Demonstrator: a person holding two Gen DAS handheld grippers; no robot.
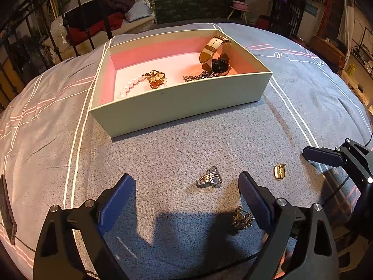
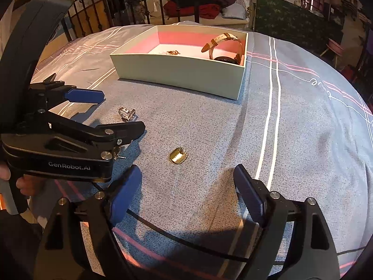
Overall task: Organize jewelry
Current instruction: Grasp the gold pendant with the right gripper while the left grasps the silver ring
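An open cream box (image 1: pixel 177 100) with a pink lining sits on the grey bedspread; it also shows in the right wrist view (image 2: pixel 181 74). It holds a pearl strand (image 1: pixel 130 85), a gold piece (image 1: pixel 155 79), a silver chain (image 1: pixel 200 77) and a tan-strap watch (image 1: pixel 215 54). On the spread lie a silver ring (image 1: pixel 209 178), a gold pendant (image 1: pixel 279 171) and a small gold cluster (image 1: pixel 242 219). My left gripper (image 1: pixel 186 189) is open, with the ring between its fingers. My right gripper (image 2: pixel 186 182) is open, just short of the gold pendant (image 2: pixel 178 157).
The grey bedspread (image 1: pixel 163 154) with white and pink stripes covers the bed. A black iron bed frame (image 2: pixel 130 7) stands behind the box. A dark phone-like object (image 1: pixel 7 210) lies at the left edge. A black cable (image 2: pixel 186 240) runs under the right gripper.
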